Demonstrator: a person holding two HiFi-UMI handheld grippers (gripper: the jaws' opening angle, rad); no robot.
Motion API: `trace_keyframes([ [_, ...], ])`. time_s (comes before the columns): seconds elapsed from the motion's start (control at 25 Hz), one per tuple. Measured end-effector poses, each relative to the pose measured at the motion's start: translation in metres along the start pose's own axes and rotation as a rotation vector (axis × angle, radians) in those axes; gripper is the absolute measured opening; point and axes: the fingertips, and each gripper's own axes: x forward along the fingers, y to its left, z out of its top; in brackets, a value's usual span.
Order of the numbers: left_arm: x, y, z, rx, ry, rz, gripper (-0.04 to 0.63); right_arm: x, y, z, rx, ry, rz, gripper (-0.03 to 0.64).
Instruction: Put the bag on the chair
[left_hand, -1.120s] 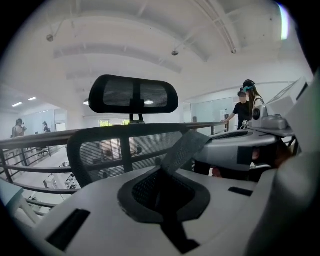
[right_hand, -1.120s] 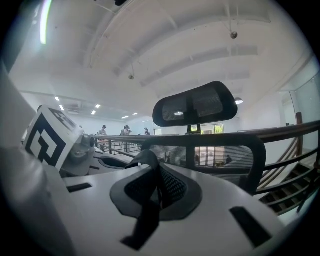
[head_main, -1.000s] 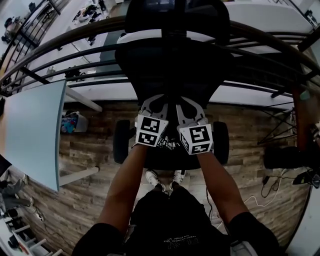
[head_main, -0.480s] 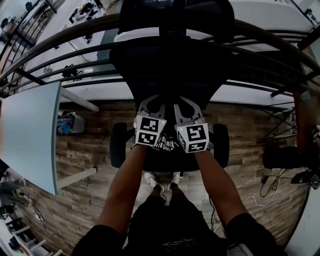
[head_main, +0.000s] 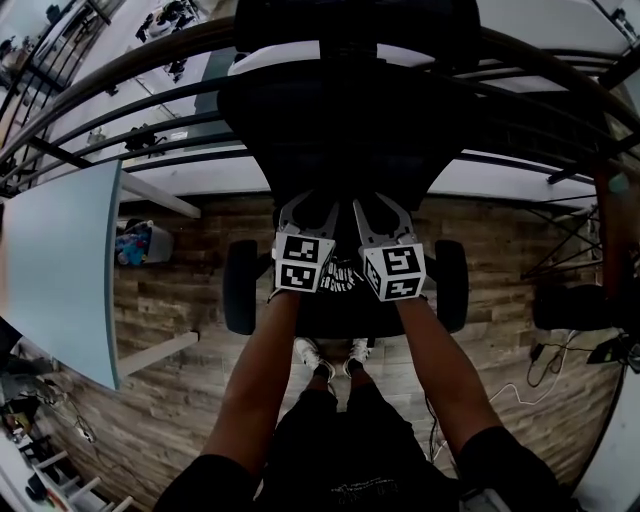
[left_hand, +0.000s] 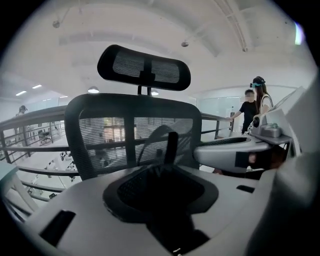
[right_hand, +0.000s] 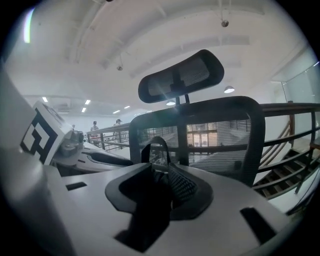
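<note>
A black bag (head_main: 338, 282) with white print is seen in the head view on the seat of the black mesh chair (head_main: 340, 120), between the two armrests (head_main: 240, 285) and directly beneath the two claws, which are held side by side close together over the seat. Only a narrow strip of the bag is shown between the marker cubes; the rest is covered by them and by the person's forearms. The jaws of the left claw (head_main: 308, 205) are opening, and in the left gripper view a dark handle strap (left_hand: 171, 147) of the bag is seen standing up between them, in front of the chair's backrest (left_hand: 100, 130) and headrest (left_hand: 144, 67). In the right gripper view the right claw (right_hand: 160, 195) appears to be clamped on the bag's other handle, whose dark loop (right_hand: 155, 140) rises from between the jaws. The bag's body is thus placed just below both claws and is joined to them only by its handles. A wooden floor (head_main: 170, 300) is seen under the chair, and a curved railing (head_main: 130, 80) behind it.
</note>
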Motion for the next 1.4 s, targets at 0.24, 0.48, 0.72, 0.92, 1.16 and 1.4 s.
trace_keyframes([
  [0.24,-0.009,0.004,-0.011,-0.013,-0.010,0.014,0.155,-0.004,0.002,-0.018,0.027,0.017,-0.018,0.106],
  [0.48,-0.032,0.008,-0.007,-0.026,-0.045,0.045,0.155,-0.020,0.013,-0.011,-0.011,-0.013,-0.035,0.106],
  [0.72,-0.066,0.008,0.002,-0.033,-0.093,0.073,0.093,-0.041,0.030,0.003,-0.028,-0.055,-0.053,0.052],
  [0.92,-0.097,0.009,0.005,-0.046,-0.114,0.121,0.012,-0.066,0.039,0.015,-0.041,-0.073,-0.070,0.028],
  [1.16,-0.143,-0.003,0.007,-0.096,-0.138,0.113,0.012,-0.110,0.052,0.035,-0.043,-0.104,-0.087,0.020],
  [1.4,-0.176,-0.019,0.015,-0.097,-0.147,0.092,0.012,-0.139,0.062,0.055,-0.078,-0.130,-0.056,0.018],
])
